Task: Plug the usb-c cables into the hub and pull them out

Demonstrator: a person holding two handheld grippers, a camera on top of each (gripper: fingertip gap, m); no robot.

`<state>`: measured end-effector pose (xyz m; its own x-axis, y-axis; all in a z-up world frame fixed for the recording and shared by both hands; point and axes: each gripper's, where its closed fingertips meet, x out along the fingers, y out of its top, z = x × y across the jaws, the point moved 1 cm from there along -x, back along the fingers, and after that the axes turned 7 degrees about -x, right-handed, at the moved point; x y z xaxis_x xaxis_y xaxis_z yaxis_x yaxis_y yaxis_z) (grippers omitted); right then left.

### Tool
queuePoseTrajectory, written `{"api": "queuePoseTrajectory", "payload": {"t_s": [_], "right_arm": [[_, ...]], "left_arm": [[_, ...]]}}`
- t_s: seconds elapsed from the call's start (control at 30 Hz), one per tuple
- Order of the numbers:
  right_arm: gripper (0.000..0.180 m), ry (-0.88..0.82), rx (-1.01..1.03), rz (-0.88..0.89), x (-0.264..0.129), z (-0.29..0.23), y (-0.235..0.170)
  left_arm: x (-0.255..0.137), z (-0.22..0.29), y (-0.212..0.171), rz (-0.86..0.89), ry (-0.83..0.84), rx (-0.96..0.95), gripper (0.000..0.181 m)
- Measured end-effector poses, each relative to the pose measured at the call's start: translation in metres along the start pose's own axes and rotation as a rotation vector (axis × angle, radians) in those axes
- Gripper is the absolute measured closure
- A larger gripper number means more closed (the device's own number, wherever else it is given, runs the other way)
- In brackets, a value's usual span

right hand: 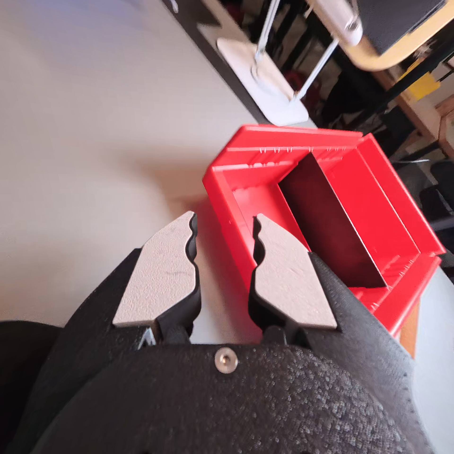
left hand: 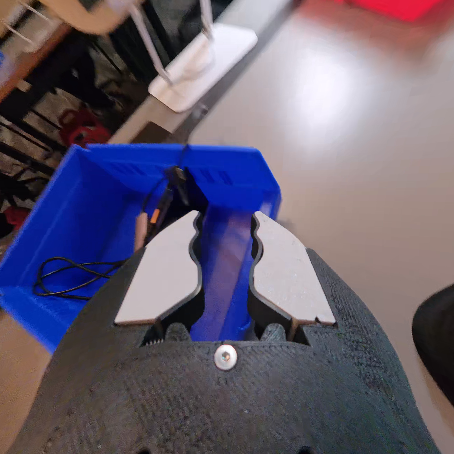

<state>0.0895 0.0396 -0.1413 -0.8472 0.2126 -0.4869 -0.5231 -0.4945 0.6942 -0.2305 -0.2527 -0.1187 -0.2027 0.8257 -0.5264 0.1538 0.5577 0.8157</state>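
In the left wrist view a blue bin (left hand: 81,221) holds a coiled black cable (left hand: 71,277) at its near left and more dark cables and plug ends (left hand: 177,181) bunched at its far wall. My left gripper (left hand: 225,216) is open and empty, hovering over the bin's right side. In the right wrist view a red bin (right hand: 368,204) shows only a dark inner divider (right hand: 329,235). My right gripper (right hand: 224,217) is open and empty above the red bin's near left corner. I cannot pick out a hub in either view.
Both bins sit on a pale table (left hand: 344,152). A white lamp base with thin metal rods (left hand: 201,66) stands at the table's far edge and also shows in the right wrist view (right hand: 265,86). Dark clutter and shelving lie beyond the edge. The views are blurred. My hands' fingertips stand some 45 cm from each other.
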Motion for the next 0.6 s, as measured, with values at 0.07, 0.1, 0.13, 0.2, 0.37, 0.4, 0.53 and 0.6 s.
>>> {"api": "queuePoseTrajectory", "payload": {"t_s": [0.07, 0.1, 0.13, 0.2, 0.37, 0.4, 0.53, 0.6], "right_arm": [[0.138, -0.017, 0.039, 0.079, -0.002, -0.007, 0.013], [0.139, -0.02, 0.059, 0.115, -0.002, -0.012, 0.018], [0.14, -0.021, 0.078, 0.146, 0.0, -0.016, 0.022], [0.142, -0.024, 0.095, 0.183, 0.005, -0.025, 0.026], [0.144, -0.003, 0.052, 0.167, 0.009, -0.038, 0.02], [0.144, 0.003, 0.058, 0.174, 0.007, -0.039, 0.019], [0.147, 0.008, 0.075, 0.179, 0.006, -0.04, 0.013], [0.148, 0.015, 0.077, 0.177, 0.008, -0.042, 0.012]], "left_arm": [[-0.001, -0.02, 0.014, 0.037, 0.059, -0.053, 0.142], [0.004, -0.026, 0.017, 0.032, 0.072, -0.082, 0.141], [0.011, -0.03, 0.02, 0.018, 0.08, -0.106, 0.14], [0.031, -0.035, 0.018, -0.039, 0.116, -0.093, 0.137], [0.078, -0.046, -0.001, -0.236, 0.159, 0.007, 0.135], [0.081, -0.046, -0.001, -0.247, 0.139, 0.007, 0.142], [0.079, -0.052, 0.007, -0.259, 0.11, 0.002, 0.164], [0.076, -0.056, 0.009, -0.276, 0.109, 0.032, 0.167]]}}
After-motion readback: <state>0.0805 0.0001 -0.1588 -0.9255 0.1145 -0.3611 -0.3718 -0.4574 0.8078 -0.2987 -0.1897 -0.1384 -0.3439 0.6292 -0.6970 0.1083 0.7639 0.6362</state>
